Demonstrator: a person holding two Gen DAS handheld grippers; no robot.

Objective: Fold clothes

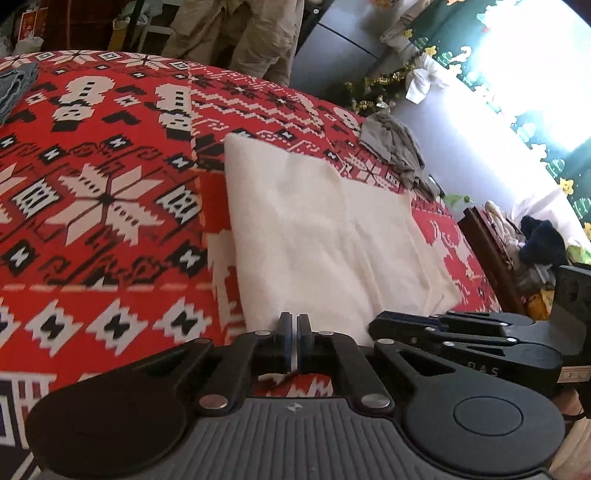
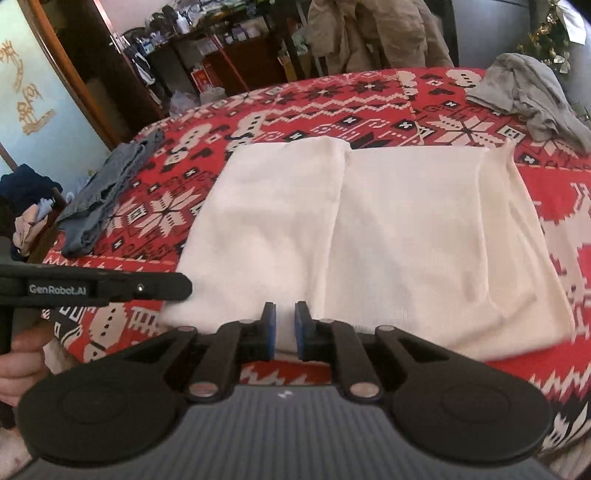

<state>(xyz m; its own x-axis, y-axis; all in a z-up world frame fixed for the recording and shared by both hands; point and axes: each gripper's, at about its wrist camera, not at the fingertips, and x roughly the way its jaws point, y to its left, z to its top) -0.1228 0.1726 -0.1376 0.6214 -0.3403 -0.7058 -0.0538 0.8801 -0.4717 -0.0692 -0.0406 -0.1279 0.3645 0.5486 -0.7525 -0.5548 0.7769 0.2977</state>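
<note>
the white garment (image 2: 369, 236) lies flat in the middle of the red patterned bedspread (image 2: 317, 103), folded into a broad rectangle with a lengthwise crease where one panel overlaps the other, and a narrower strip of its cloth showing along its right edge in the right wrist view. its near hem is at both grippers. the left gripper (image 1: 294, 341) has its blue-padded jaws pressed almost fully together, with a thin sliver of white cloth pinched between the pads at the garment's near edge (image 1: 332, 236). the right gripper (image 2: 284, 332) stands with a narrow gap between its blue pads, and white fabric of the near hem sits in that gap; the pads look to be gripping a bunched fold of it, though the contact itself is partly hidden by the fingers. in the right wrist view the left gripper's black body (image 2: 96, 288) comes in from the left edge, just beside the garment's near left corner, held by a hand (image 2: 22, 365) at the lower left. further out, a crumpled grey garment (image 2: 532, 99) lies at the far right corner of the bedspread, apart from the white one, and a blue-grey denim piece (image 2: 107, 195) lies along the left edge. beige clothes (image 2: 369, 33) hang behind the bed.
</note>
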